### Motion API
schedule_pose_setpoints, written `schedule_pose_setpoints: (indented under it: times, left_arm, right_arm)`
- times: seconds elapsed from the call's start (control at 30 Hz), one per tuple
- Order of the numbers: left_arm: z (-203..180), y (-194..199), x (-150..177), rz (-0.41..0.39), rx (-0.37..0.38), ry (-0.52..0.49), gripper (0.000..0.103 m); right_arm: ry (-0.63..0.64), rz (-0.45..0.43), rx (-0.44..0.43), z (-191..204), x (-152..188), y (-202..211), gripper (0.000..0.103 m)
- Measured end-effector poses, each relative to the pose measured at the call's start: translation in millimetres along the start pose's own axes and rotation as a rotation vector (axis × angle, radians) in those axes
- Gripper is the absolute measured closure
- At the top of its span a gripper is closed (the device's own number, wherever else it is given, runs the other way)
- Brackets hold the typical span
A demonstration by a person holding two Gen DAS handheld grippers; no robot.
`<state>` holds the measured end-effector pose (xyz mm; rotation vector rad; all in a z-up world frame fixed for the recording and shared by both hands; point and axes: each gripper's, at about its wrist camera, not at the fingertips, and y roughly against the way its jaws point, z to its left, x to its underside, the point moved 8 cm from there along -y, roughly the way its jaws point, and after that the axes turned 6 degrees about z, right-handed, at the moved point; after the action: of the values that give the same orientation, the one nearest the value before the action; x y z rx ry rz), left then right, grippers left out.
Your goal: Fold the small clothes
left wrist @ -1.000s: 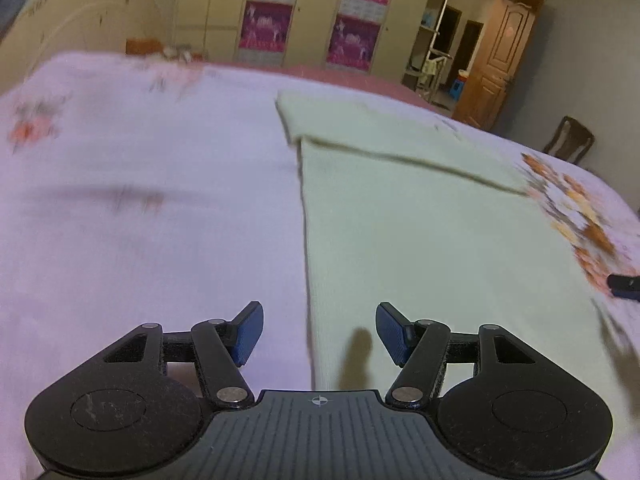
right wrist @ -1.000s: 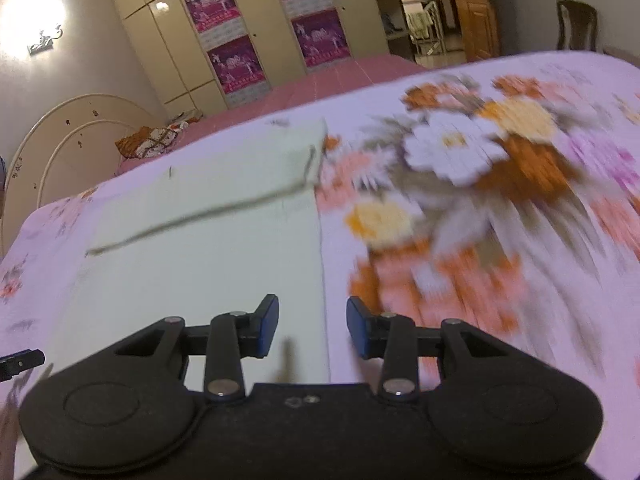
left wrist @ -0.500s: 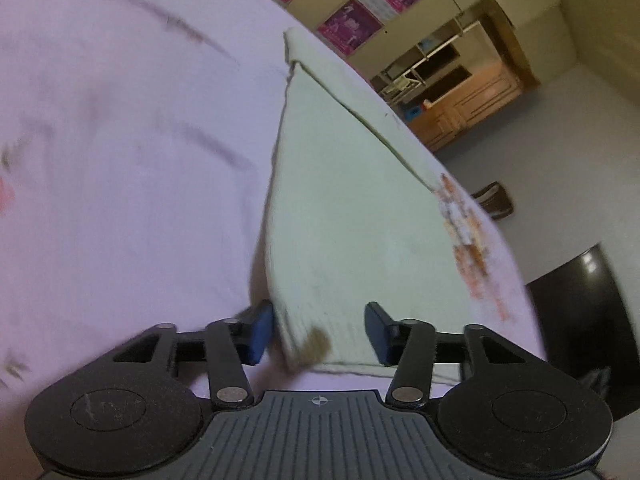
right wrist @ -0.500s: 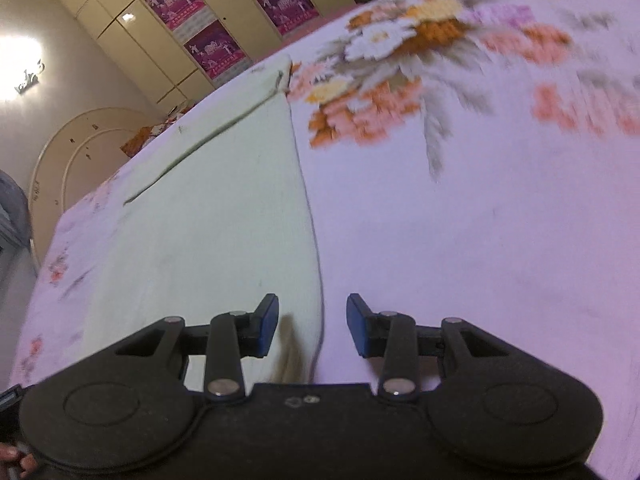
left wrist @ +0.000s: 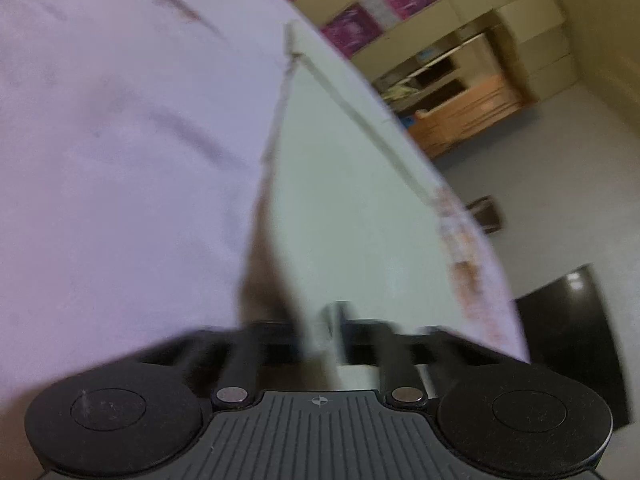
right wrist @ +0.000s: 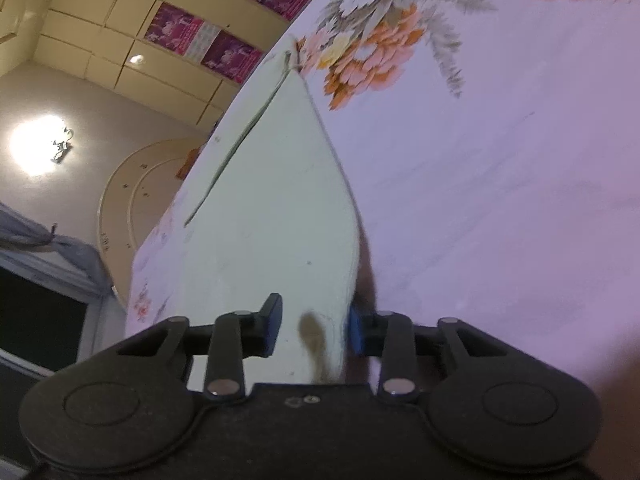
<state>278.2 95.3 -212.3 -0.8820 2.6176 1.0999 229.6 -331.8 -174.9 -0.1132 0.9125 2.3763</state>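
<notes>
Since the earlier frame both grippers had dropped to the pale green knitted garment's (right wrist: 280,200) near hem, its length running straight away from them; the left gripper (left wrist: 320,332) pinched one corner, while the right gripper (right wrist: 312,330) stayed spread around the other.

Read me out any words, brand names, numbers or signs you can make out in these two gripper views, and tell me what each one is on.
No text can be read.
Magenta posters on the wardrobe doors: print too small and blurred to read.
Left gripper body: a small crosshair mark only, no letters.
Right gripper body: no lettering visible.
Pale green garment and floral bedsheet: no label or print showing.
</notes>
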Motion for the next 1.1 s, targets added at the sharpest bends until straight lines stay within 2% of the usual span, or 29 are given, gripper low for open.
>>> schedule_pose_setpoints:
  times: [0.03,0.07,0.13,0.17,0.23,0.27,0.3,0.37,0.53,0.7,0.87,1.1]
  left_arm:
    - [2.1,3.6,-2.5,-0.013,0.012,0.017,0.099]
    - [-0.7,8.5,-2.9,-0.035,0.009,0.019,0.099]
    - [-16.3,25.9,-5.2,-0.099,0.05,-0.023,0.099]
    - [-19.4,31.8,-7.1,-0.119,0.064,-0.036,0.099]
    - [-15.8,27.4,-7.7,-0.109,0.005,-0.075,0.099]
    - [-6.8,17.1,-7.3,-0.077,-0.032,-0.06,0.099]
    - [0.6,7.8,-6.2,-0.053,-0.043,-0.036,0.099]
    - [-1.3,6.5,-7.2,-0.071,-0.027,-0.028,0.099]
    - [-5.6,5.3,-6.5,-0.092,-0.013,0.016,0.099]
    - [-22.3,17.7,-18.8,-0.132,0.039,0.041,0.099]
    - [-51.1,7.7,-70.8,-0.189,0.082,0.032,0.099]
    - [-77.9,-26.4,-172.2,-0.267,0.108,0.03,0.099]
  right_arm:
    - [0.009,0.007,0.013,0.3,-0.2,-1.9,0.091]
    - [0.025,0.01,0.03,1.5,0.4,-2.8,0.097]
    - [0.077,-0.018,0.046,11.7,1.1,4.6,0.098]
    - [0.1,-0.039,0.02,20.6,1.1,12.1,0.098]
    - [0.16,-0.068,-0.055,34.5,1.8,23.8,0.098]
    - [0.168,-0.052,-0.053,30.5,1.4,20.2,0.098]
    - [0.149,-0.02,-0.012,20.2,0.0,11.8,0.098]
    - [0.116,0.027,0.046,4.9,0.5,-2.1,0.098]
    - [0.132,-0.005,0.017,18.9,0.7,-0.1,0.098]
    - [0.151,-0.046,0.0,36.0,-13.6,9.7,0.098]
    - [0.186,-0.098,-0.014,55.9,-52.0,3.7,0.098]
    - [0.203,-0.151,-0.054,94.0,-138.9,-24.4,0.098]
